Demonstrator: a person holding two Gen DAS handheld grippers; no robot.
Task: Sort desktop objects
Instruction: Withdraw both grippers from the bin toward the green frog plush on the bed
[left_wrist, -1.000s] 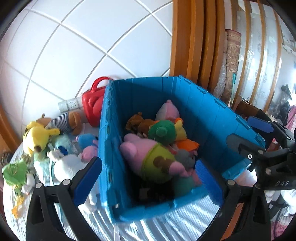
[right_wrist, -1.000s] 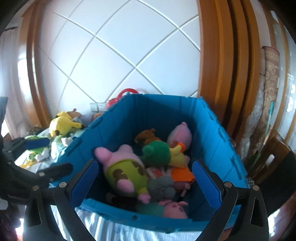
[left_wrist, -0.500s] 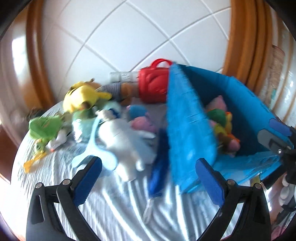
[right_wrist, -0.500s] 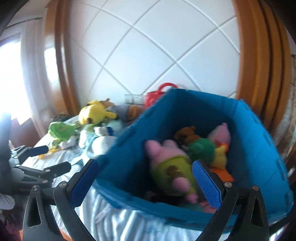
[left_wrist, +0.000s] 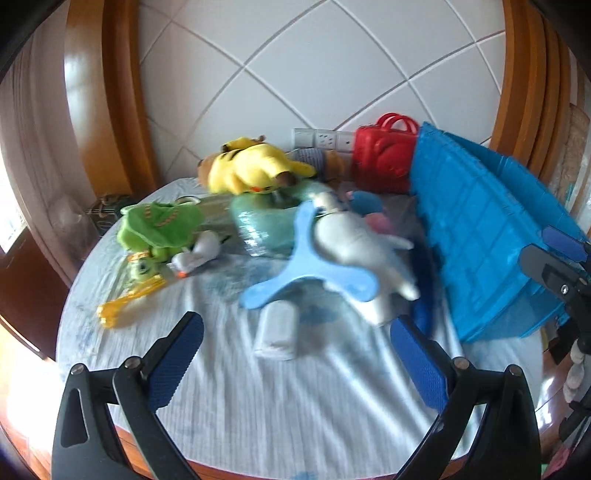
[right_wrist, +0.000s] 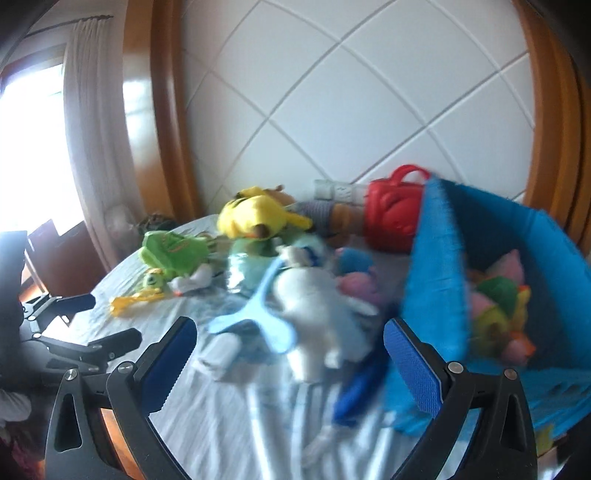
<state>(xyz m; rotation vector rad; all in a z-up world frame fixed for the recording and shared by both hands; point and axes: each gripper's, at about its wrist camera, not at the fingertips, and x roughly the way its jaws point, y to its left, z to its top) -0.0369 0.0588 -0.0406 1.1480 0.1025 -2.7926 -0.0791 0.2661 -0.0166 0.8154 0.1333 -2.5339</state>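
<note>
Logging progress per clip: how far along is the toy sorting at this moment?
Partly done. Several plush toys already lie in the blue plastic crate. Nothing is in hand: the left gripper and right gripper are both open and empty. Left on the table: the yellow plush, green frog plush, white-and-blue plush and others.

Worktop cloth (left_wrist: 295, 406): pale blue-white, finely striped. Crate (left_wrist: 480, 236): bright blue. Toy case (left_wrist: 384, 162): red. Plush toys: yellow with brown ear tips (left_wrist: 255, 170); white with sky-blue fins (left_wrist: 347, 251); green (left_wrist: 162, 225). Wall tiles (left_wrist: 314, 66): white, diagonal grey grout. Gripper pads (left_wrist: 177, 362): dark blue.
</note>
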